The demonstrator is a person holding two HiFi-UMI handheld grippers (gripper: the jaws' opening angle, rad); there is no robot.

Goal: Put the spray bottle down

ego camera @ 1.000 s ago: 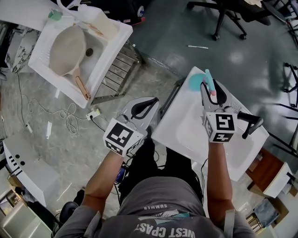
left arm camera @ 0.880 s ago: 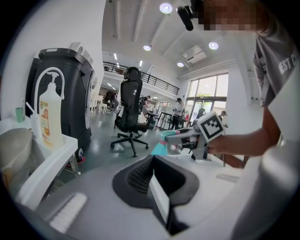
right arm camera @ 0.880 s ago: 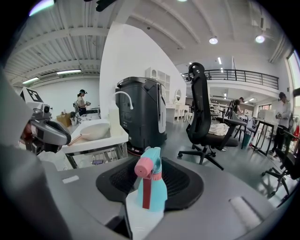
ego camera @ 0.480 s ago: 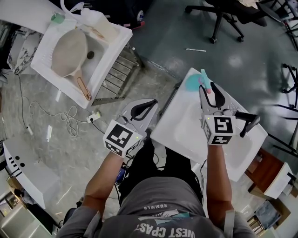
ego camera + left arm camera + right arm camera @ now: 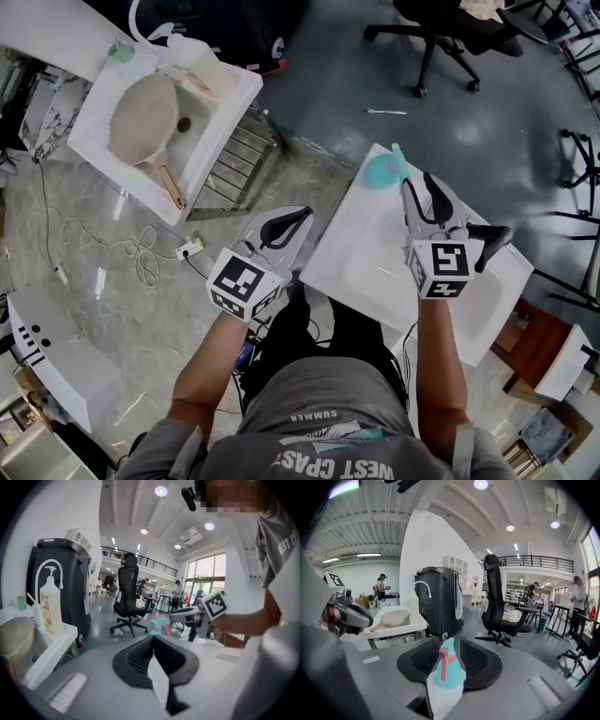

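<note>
Nothing is left: the spray bottle (image 5: 382, 170) is stood on the sink (image 5: 356, 258), clear of the right claw (image 5: 417, 185), which is held wide, just narrowed slightly, with nothing gripped.

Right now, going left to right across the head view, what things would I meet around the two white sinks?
Beige long-handled pan in the white left sink → left gripper → teal plastic spray bottle → black tap handle.

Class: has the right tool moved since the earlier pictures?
Yes: the right tool has drawn back toward the person, off the teal plastic spray bottle on the white basin; its jaws, just closing slightly, grip nothing.
</note>
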